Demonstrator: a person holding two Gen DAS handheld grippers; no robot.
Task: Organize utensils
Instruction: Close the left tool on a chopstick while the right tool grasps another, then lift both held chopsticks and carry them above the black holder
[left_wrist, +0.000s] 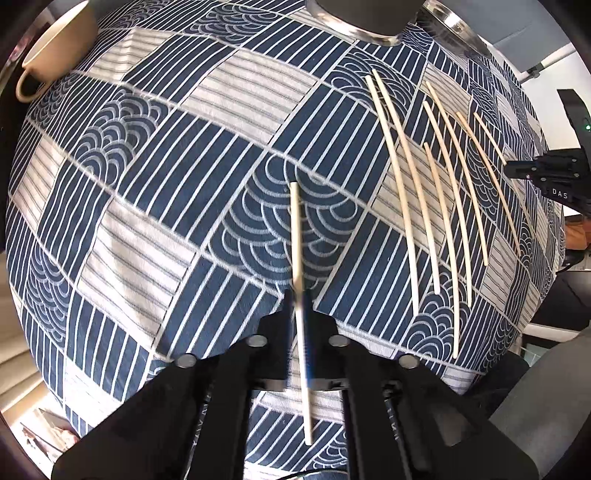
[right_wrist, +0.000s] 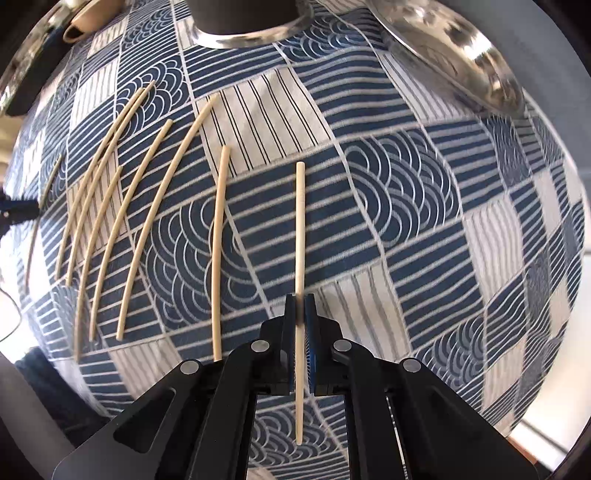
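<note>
On the patterned cloth (right_wrist: 406, 177), a row of chopsticks (right_wrist: 155, 221) lies loose beside each other, between the two grippers. The left gripper (left_wrist: 301, 306) is clenched on one chopstick (left_wrist: 295, 229), apart from the row. The right gripper (right_wrist: 301, 314) clamps another stick (right_wrist: 300, 221) just beside the row. Judging by this, sorting is barely begun; the row remains to gather.

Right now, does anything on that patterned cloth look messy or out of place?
Nothing is spilled or broken. The loose chopsticks lie fanned out unevenly on the tablecloth, staggered rather than paired. Each gripper's fingers are shut on a single chopstick: left gripper, right gripper.
</note>
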